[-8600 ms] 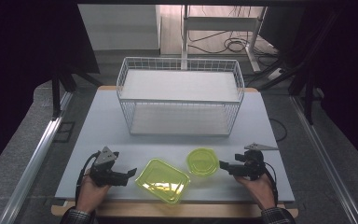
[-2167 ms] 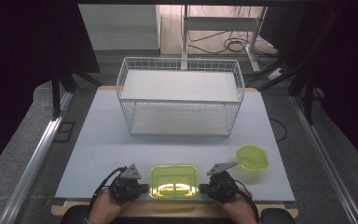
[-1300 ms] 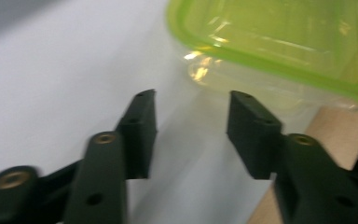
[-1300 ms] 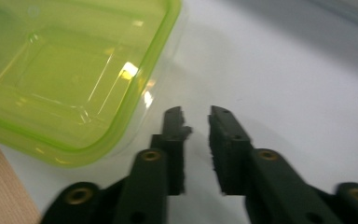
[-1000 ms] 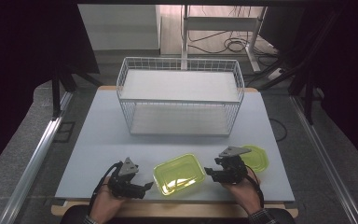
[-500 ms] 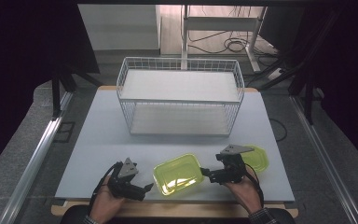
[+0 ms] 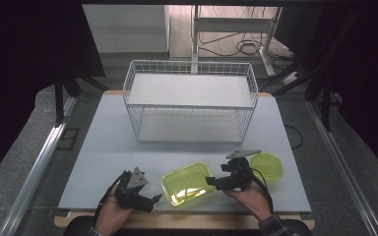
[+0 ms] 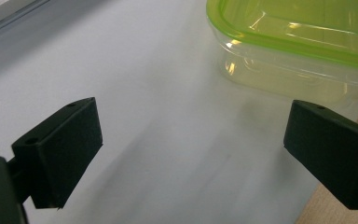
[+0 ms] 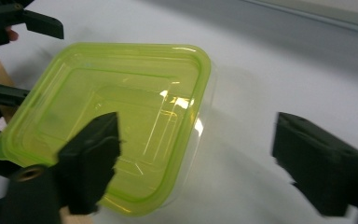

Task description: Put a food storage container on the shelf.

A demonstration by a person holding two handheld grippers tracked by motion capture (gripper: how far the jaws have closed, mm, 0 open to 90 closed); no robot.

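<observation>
A clear rectangular container with a green lid (image 7: pixel 187 183) lies a little askew near the table's front edge. My left gripper (image 7: pixel 150 200) rests just left of it, jaws wide apart over bare table. They have just widened slightly, with the container (image 8: pixel 298 42) beyond them. My right gripper (image 7: pixel 212 183) is at the container's right end, jaws open and just closing a little. In the right gripper view one jaw hangs over the lid (image 9: pixel 112 116) and the other over the table, so the container's corner lies between them untouched. The right gripper's (image 9: pixel 196 154) view also catches the left gripper (image 9: pixel 28 23).
A small eight-sided green container (image 7: pixel 267 166) sits just right of my right hand. A white wire basket (image 7: pixel 189 105) stands at the back middle of the grey table (image 7: pixel 103 147). The wooden front edge (image 8: pixel 335 214) runs close under my left gripper.
Two seconds ago both grippers flanked the container, squared at the front edge; now it lies turned and slightly farther in. Over the last second the right gripper edged toward it.
</observation>
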